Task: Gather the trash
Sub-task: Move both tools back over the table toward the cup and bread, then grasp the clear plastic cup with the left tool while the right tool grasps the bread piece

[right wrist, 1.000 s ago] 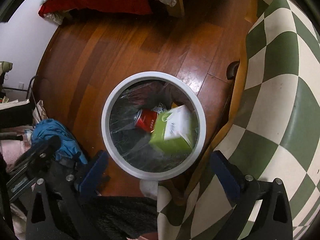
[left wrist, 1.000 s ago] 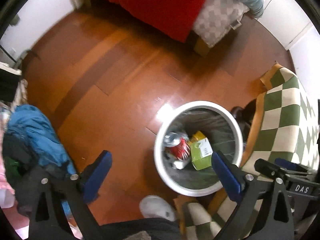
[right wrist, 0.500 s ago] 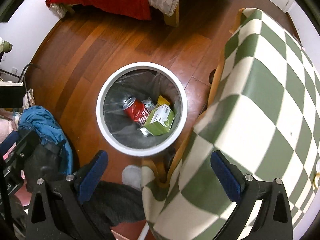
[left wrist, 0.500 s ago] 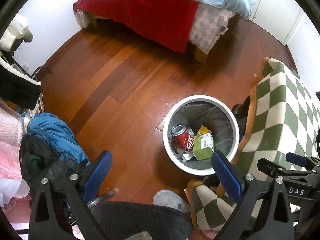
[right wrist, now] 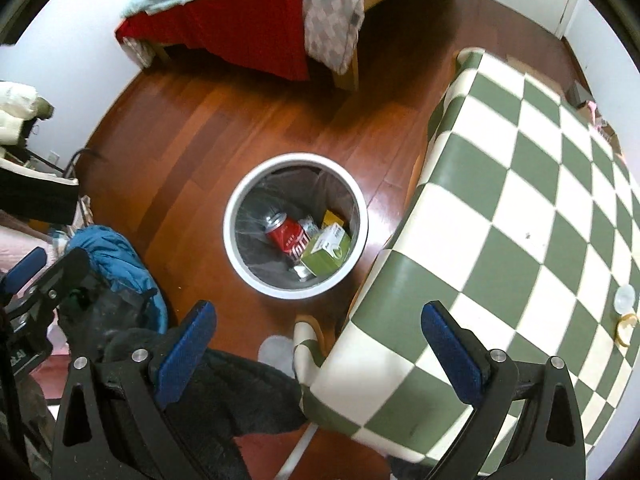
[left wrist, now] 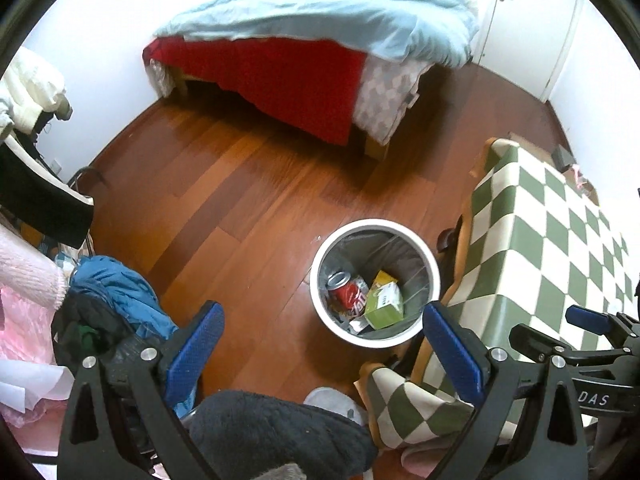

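Observation:
A white round trash bin point(left wrist: 434, 270) with a clear liner stands on the wooden floor beside the checkered table; it also shows in the right wrist view point(right wrist: 236, 204). Inside lie a red soda can point(left wrist: 352, 294) point(right wrist: 290, 236), a green carton point(left wrist: 385, 305) point(right wrist: 325, 254) and small scraps. My left gripper point(left wrist: 324, 352) is open and empty, high above the floor near the bin. My right gripper point(right wrist: 316, 348) is open and empty, above the table's edge. The right gripper's body shows at the right of the left wrist view point(left wrist: 580, 344).
A table with a green-and-white checkered cloth point(right wrist: 520, 216) point(left wrist: 552, 248) fills the right side. A small clear cup and ring point(right wrist: 624, 312) sit on it. A bed with red and blue covers point(left wrist: 304, 48) stands at the back. A clothes pile point(left wrist: 108, 300) lies at left.
Both grippers have risen away from the bin, which now looks smaller and farther. The green carton has settled in the bin beside the can. Both jaws stay open.

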A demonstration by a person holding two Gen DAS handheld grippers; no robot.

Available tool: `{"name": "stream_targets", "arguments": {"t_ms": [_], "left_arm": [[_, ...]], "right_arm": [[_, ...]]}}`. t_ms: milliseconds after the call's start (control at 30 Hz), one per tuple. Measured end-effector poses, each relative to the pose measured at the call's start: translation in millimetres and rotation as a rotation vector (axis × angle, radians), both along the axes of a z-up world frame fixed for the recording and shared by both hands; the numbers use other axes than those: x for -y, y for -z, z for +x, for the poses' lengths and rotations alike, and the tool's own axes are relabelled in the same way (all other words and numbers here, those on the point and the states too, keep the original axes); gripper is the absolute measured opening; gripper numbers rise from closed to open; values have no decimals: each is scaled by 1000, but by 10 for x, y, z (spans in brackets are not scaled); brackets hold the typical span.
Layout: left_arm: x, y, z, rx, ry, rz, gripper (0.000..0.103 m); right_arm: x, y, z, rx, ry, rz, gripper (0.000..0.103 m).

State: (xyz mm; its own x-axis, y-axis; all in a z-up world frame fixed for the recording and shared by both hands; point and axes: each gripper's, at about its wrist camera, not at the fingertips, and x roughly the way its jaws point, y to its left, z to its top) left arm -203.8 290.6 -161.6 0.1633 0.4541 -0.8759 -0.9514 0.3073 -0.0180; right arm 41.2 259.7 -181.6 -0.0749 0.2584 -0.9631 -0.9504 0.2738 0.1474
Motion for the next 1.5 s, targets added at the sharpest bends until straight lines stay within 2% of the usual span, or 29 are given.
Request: {"name": "stream_targets", "arguments": {"t_ms": [267,400,633,800,1067,1167,1267,1367,1500], "left_arm": [[359,-423,-68,57,5,58,101],[513,-587,-34,42,10,86,101],[643,-579,307,20,34,101,101],[681,-234,986,-14,97,80,101],[918,484,2339,-101,276,8,101],[1023,736,2778,-133,342,-33,101],[1158,925,3159,-167,421,-76,101],[1266,981,3357,-187,474,-80,101],[1391,1001,3608,-210,528,-58,101]], "right_arm": [[414,-668,-7,-26,-5,139,103],[632,-919,30,-66,7,203,103],[1041,-992,343,-199,104,270,103],[1415,-780,956,-194,254,254,103],[2252,-261,2567,-78,621,183,103],[2446,2,3120,-40,703,138,90],[2481,353,3555,-29,714,78,83],[2434,661,3798,-12,699,27,73],[2317,844,3864,30,663,21,48]]}}
